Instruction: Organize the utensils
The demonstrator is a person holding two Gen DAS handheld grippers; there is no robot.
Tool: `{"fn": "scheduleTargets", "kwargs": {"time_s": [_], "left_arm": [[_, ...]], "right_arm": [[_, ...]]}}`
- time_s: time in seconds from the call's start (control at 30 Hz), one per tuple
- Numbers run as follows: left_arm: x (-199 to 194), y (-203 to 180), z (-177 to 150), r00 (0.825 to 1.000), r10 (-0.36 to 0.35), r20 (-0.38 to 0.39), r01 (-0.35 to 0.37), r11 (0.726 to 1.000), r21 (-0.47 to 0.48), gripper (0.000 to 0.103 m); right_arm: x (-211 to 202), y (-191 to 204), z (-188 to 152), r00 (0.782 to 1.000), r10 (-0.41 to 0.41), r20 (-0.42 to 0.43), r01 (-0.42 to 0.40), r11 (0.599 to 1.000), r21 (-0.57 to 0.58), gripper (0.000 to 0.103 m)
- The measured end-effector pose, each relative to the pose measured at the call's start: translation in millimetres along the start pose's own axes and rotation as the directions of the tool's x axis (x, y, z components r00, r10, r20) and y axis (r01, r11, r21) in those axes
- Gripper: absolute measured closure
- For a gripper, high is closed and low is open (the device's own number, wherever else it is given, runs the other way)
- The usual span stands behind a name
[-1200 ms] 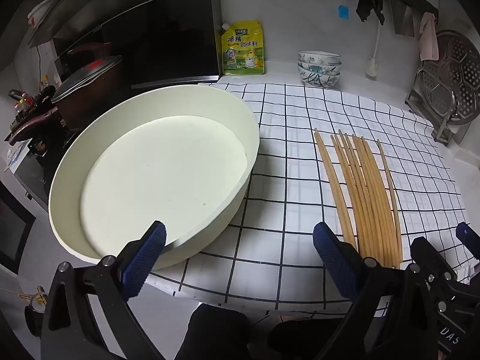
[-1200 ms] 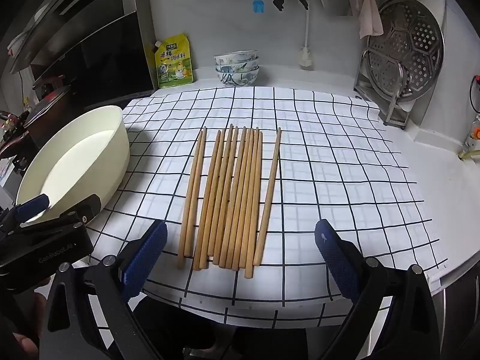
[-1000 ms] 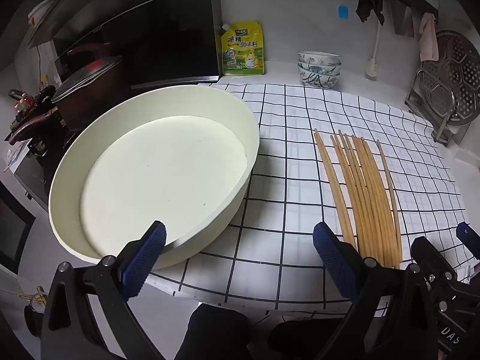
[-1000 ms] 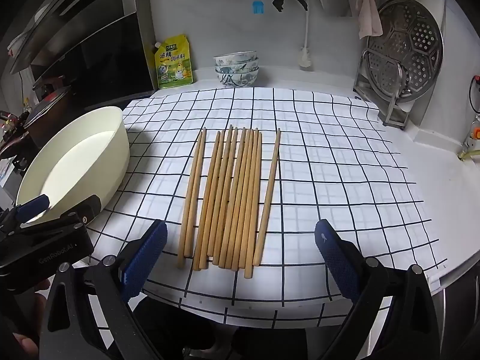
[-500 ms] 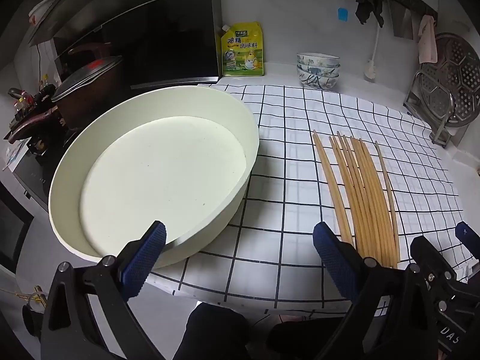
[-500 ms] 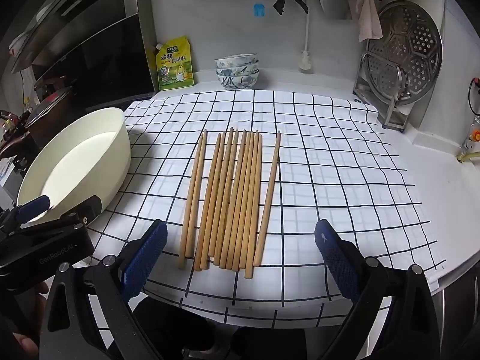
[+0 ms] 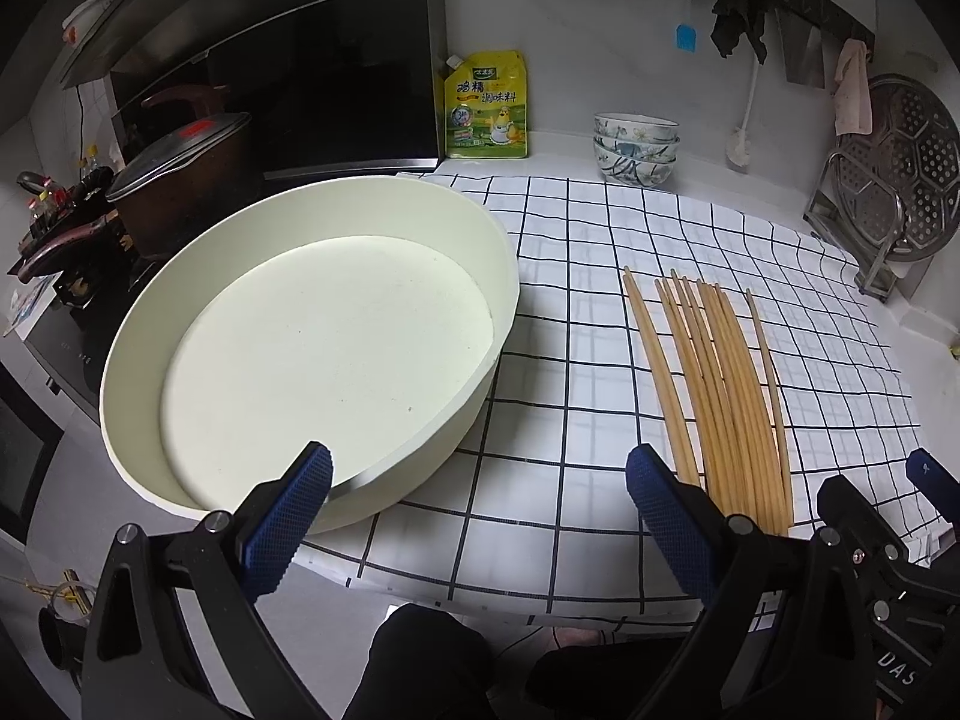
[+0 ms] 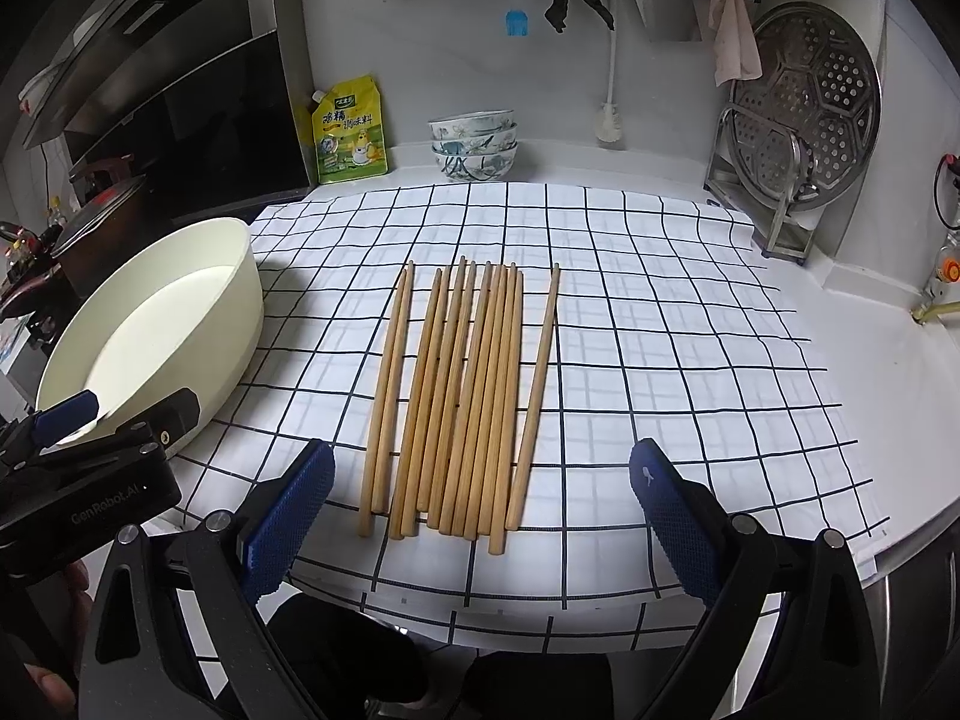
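Note:
Several wooden chopsticks (image 8: pixel 462 396) (image 7: pixel 720 384) lie side by side on a white cloth with a black grid (image 8: pixel 660 324), one of them set a little apart on the right. A large cream round basin (image 7: pixel 312 354) (image 8: pixel 150 336) stands empty on the cloth's left. My right gripper (image 8: pixel 480 504) hovers open just in front of the chopsticks' near ends, holding nothing. My left gripper (image 7: pixel 480 504) is open too, at the basin's near rim, with its left pad over the rim and nothing held.
At the back wall stand a yellow seasoning pouch (image 8: pixel 348 132) and stacked patterned bowls (image 8: pixel 474 144). A metal steamer plate on a rack (image 8: pixel 798 114) is at the right. A lidded pot (image 7: pixel 180 180) sits on the stove at the left. The counter edge runs close in front.
Both views have drifted slightly back from the counter. The chopsticks and the basin have not moved, and both grippers stay open.

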State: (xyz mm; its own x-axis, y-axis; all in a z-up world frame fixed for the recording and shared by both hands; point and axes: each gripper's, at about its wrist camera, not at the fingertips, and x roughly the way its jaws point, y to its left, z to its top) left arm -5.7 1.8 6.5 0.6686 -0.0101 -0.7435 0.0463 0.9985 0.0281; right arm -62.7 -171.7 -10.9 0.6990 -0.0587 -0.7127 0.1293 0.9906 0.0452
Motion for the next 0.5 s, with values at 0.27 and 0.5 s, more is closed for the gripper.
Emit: {"fn": "scheduleTargets", "kwargs": {"time_s": [0.27,0.5], "left_arm": [[-0.4,-2.5,-2.2,1.000,-0.005,-0.001,0.005,1.000,0.011,0.006],[-0.6,-4.1,-4.0,1.000,-0.006,-0.001,0.006,1.000,0.016,0.006]], "right_arm": [[-2.3,-2.4,-2.2,1.000,-0.001,0.002,0.001,1.000,0.006,0.009],[-1.4,-4.0,-1.1,1.000,0.000,0.000,0.000,1.000,0.013,0.009]]}}
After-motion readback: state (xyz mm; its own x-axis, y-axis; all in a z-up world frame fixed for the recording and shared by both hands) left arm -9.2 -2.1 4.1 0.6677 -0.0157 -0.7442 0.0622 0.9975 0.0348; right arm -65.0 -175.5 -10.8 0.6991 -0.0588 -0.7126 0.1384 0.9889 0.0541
